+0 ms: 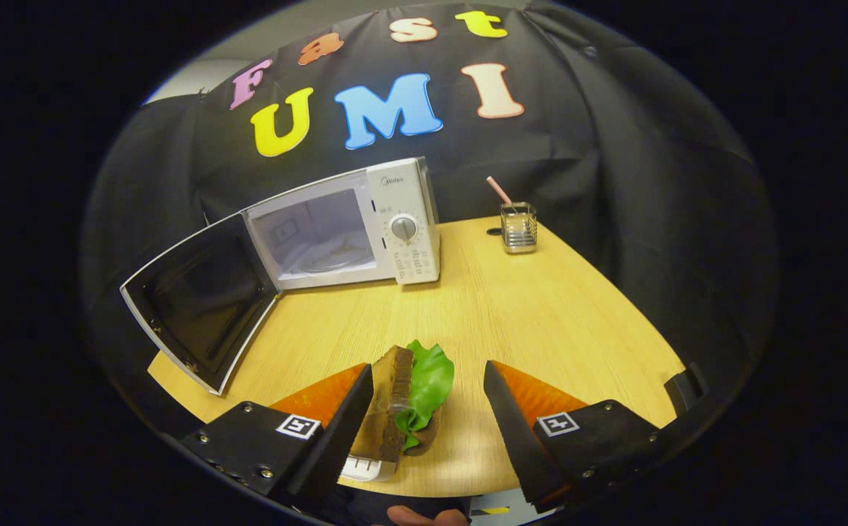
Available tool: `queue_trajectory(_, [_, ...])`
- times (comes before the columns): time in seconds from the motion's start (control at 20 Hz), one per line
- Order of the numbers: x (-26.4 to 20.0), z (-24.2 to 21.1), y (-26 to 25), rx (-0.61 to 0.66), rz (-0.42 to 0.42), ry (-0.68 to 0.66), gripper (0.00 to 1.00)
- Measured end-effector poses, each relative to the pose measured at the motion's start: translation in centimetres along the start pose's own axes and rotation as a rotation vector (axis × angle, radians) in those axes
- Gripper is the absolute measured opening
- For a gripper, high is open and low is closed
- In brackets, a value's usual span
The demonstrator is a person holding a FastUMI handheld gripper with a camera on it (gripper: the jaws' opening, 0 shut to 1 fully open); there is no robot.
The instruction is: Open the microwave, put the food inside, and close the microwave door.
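A white microwave [365, 226] stands at the back of the wooden table [540, 314], its door [201, 303] swung wide open to the left. The glass turntable [336, 257] shows inside the cavity. The food is a sandwich [402, 402] of brown bread with green lettuce sticking out, standing on edge on a small white stand. It sits between my fingers, right against the left finger [343, 420], with a wide gap to the right finger [515, 424]. My gripper [429, 376] is open around the sandwich.
A metal mesh holder [518, 228] with a pink straw stands at the back of the table, right of the microwave. Bare tabletop lies between the sandwich and the microwave. The open door reaches out over the table's left edge.
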State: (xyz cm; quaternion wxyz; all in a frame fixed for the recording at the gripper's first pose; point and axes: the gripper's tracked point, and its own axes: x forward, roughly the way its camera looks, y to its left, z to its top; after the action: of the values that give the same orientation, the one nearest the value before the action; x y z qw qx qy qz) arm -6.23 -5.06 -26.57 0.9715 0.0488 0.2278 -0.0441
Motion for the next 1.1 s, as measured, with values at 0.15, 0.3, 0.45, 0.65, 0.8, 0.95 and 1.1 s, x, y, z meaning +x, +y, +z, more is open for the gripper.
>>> queue_trajectory(0.15, [1.3, -1.0, 0.6, 0.08, 0.057, 0.074, 0.92])
queue_trajectory(0.3, [2.5, -2.4, 1.6, 0.154, 0.102, 0.152, 0.92])
queue_trajectory(0.45, [2.5, -2.3, 2.5, 0.186, 0.154, 0.174, 0.86])
queue_trajectory(0.65, [2.4, -2.1, 3.2, 0.215, 0.177, 0.192, 0.45])
queue_trajectory(0.8, [2.3, -1.3, 4.2, 0.216, 0.199, 0.169, 0.34])
queue_trajectory(0.95, [2.2, -0.9, 4.5, 0.221, 0.213, 0.146, 0.34])
queue_trajectory(1.1, [2.2, -0.5, 4.6, 0.227, 0.221, 0.123, 0.35])
